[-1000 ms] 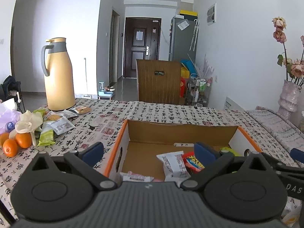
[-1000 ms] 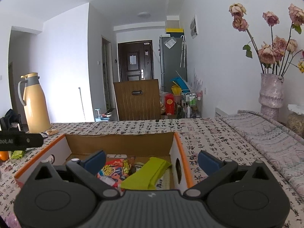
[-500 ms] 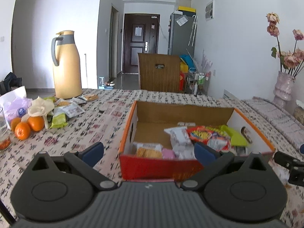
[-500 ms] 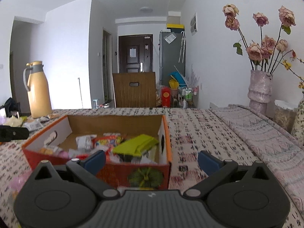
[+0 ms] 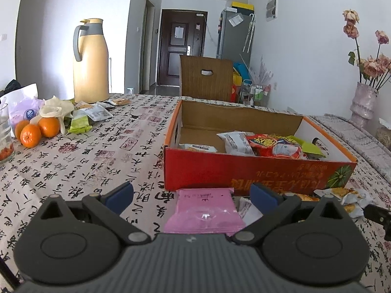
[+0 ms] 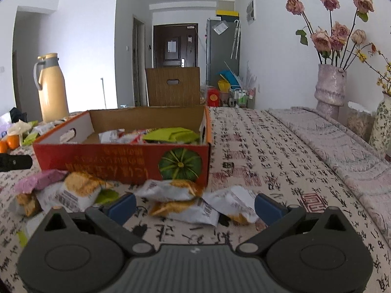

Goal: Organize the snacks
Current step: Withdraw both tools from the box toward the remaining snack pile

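Left wrist view: left hand-held gripper (image 5: 191, 193) spread, empty, over pink packet (image 5: 204, 211); right hand-held gripper (image 6: 195, 204) likewise; likely light, crinkly, slippery; pinch sealed edge

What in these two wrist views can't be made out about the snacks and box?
- Left wrist: the pink snack packet has its near end hidden by the gripper body.
- Left wrist: the floor of the orange cardboard box is hidden behind its near wall.
- Right wrist: print on the white-and-orange packets is blurred.
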{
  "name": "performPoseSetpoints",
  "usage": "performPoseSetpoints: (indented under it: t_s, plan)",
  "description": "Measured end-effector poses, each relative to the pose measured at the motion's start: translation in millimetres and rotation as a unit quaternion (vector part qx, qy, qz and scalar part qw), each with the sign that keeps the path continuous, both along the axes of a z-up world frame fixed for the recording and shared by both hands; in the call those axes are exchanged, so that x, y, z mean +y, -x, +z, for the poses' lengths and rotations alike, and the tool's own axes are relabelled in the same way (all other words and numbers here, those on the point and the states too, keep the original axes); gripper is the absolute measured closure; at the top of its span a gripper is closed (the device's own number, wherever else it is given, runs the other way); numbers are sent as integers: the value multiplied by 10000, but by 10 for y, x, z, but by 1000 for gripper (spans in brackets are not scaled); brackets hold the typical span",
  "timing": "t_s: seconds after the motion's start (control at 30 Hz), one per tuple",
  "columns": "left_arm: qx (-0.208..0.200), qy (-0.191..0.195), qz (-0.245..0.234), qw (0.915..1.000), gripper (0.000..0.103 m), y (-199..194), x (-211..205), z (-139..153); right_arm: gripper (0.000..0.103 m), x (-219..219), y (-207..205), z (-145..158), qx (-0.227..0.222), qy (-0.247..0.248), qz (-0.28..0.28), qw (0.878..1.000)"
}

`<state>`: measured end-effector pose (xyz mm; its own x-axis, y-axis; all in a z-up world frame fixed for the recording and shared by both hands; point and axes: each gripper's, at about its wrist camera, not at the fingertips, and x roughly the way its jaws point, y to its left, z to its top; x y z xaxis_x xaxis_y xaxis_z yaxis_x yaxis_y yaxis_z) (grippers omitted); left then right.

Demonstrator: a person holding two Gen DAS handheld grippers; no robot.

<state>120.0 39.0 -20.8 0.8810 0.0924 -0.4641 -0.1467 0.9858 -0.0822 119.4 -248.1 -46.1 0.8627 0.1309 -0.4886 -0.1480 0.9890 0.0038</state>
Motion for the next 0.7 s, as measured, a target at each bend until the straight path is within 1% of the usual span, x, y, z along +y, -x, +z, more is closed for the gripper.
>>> performPoseSetpoints:
  t_s: [0.17, 0.43, 0.53, 0.6, 0.7]
  plan:
    - [-21, 106, 4, 9999, 0, -23, 26, -37, 0, -146, -54, -18, 33, 99, -201, 9997]
    - [49, 166, -14, 9998, 0, -46, 35, -92, 0, -372, -341, -72, 269, 529, -377, 9975]
    - [91, 175, -5, 9998, 0, -59, 35, -108, 0, -417, -494, -77, 390, 570, -302, 9972]
    - [95, 181, 2, 9998, 0, -58, 38, -110, 0, -428, -622, -104, 597, 533, -127, 9967]
    - [108, 185, 5, 9998, 0, -61, 37, -114, 0, -442, -772, -152, 780, 476, -58, 9958]
